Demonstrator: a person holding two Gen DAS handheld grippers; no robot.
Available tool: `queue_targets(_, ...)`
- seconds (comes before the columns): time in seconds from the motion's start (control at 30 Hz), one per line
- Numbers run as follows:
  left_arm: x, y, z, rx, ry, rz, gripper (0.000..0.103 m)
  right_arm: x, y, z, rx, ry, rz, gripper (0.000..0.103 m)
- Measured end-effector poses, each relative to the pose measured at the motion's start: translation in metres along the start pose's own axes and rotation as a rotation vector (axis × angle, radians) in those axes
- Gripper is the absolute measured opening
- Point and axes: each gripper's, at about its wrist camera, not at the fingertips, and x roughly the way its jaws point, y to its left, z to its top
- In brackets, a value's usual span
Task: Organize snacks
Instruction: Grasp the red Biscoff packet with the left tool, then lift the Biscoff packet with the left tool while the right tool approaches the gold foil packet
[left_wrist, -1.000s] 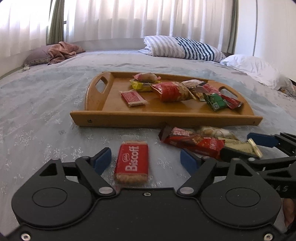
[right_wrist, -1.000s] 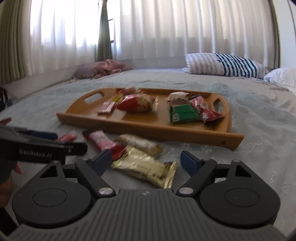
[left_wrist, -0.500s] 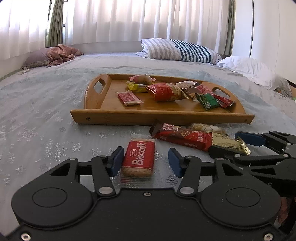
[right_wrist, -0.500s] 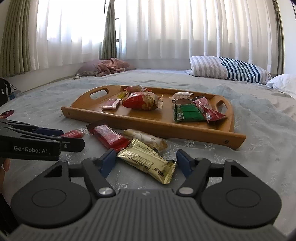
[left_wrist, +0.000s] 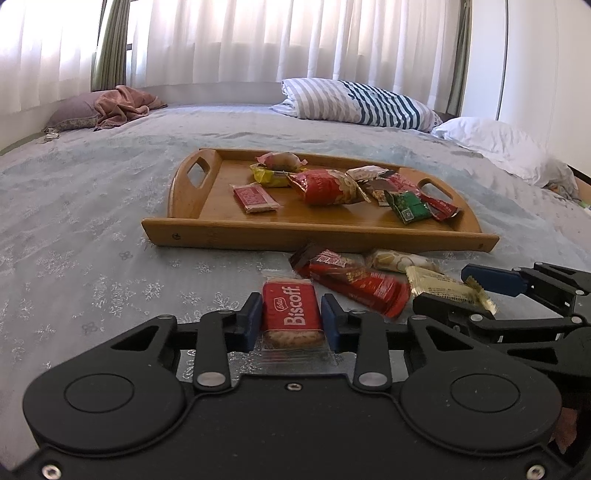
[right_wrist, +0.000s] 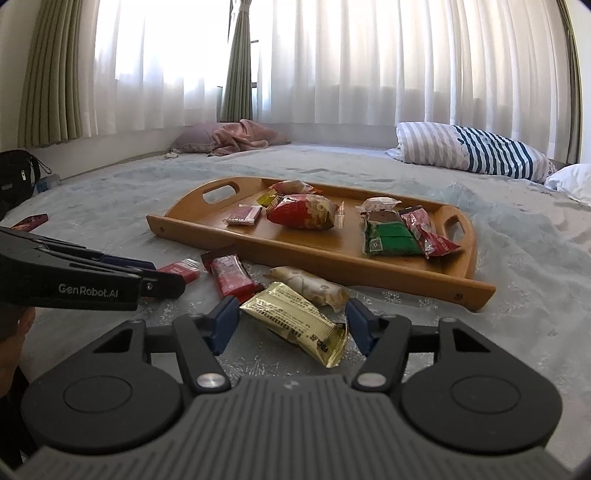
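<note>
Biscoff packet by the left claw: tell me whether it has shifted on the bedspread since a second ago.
Cannot tell; the Biscoff packet looks nearer the dark red bar, but the camera moved too.

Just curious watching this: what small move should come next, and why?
Probably lift the red Biscoff biscuit packet toward the wooden tray. The left gripper has just been closing and its blue pads press the packet's sides, yet it lies on the bedspread.

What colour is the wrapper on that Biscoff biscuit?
Red with white lettering; the Biscoff biscuit shows best in the left wrist view.
</note>
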Motion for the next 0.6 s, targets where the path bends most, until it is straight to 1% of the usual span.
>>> queue_targets(0.2,-0.006,-0.006,0.001,0.023,-0.014,-0.005,0.032,-0.003,-0.004,-0.001,0.03,0.004,-0.003,0.065)
queue_targets(0.47,-0.013,-0.014,0.006,0.048,-0.041,-0.009,0.03,-0.008,-0.009,0.001,0.045,-0.012,-0.02,0.065)
queue_targets(0.5,-0.014,-0.015,0.006,0.055,-0.046,-0.006,0.022,-0.008,-0.01,0.001,0.049,-0.014,-0.022,0.065)
queue_targets(0.53,-0.014,-0.016,0.006,0.062,-0.046,-0.004,0.01,-0.009,-0.011,0.002,0.054,-0.016,-0.025,0.065)
queue_targets(0.6,-0.014,-0.016,0.008,0.065,-0.038,-0.007,0.01,-0.01,-0.013,0.002,0.061,-0.018,-0.027,0.065)
